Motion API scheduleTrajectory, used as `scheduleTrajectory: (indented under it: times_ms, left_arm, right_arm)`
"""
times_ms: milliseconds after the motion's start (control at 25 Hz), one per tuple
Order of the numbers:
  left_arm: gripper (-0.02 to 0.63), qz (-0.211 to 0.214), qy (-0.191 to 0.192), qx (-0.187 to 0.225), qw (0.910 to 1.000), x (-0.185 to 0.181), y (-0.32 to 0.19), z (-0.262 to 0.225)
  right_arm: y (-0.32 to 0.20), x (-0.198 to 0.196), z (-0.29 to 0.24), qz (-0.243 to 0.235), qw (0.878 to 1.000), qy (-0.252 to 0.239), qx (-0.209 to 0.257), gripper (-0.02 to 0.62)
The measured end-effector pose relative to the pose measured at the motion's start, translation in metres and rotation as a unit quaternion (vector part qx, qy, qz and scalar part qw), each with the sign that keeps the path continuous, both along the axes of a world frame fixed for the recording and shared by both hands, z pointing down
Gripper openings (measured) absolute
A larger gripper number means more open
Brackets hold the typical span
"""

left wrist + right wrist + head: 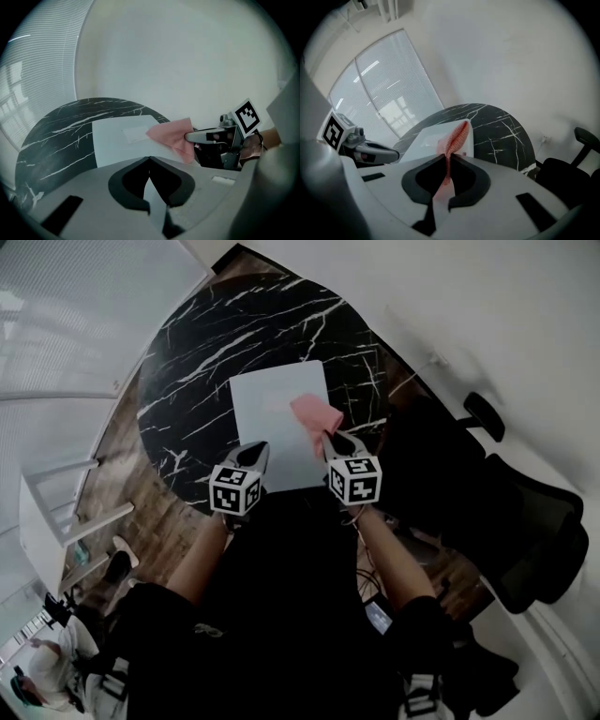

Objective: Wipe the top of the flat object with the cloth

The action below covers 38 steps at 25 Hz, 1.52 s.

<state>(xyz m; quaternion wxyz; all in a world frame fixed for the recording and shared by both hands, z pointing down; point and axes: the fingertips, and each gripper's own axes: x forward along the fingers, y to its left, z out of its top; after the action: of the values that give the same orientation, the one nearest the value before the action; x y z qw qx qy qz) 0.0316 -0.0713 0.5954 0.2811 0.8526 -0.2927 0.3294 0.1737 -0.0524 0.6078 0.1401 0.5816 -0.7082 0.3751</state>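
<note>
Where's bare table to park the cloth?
Bare marble on the table left of and beyond the flat object, plus a narrower strip to its right. Crowded at the near edge: left tongs clamp its edge, right tongs hold the cloth.

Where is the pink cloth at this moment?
In the head view the pink cloth is at the right edge of the white flat object on the black marble table, pinched in the right hand-held gripper.
</note>
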Motion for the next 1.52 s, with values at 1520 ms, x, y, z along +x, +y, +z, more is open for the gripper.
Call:
scheduleTrajectory:
  times_ms: [1520]
  left_arm:
    - [-0.001, -0.327, 0.002, -0.014, 0.9451, -0.156, 0.03, 0.011]
  right_arm:
    - [-0.106, -0.189, 0.026, -0.287, 0.958, 0.002, -0.03, 0.008]
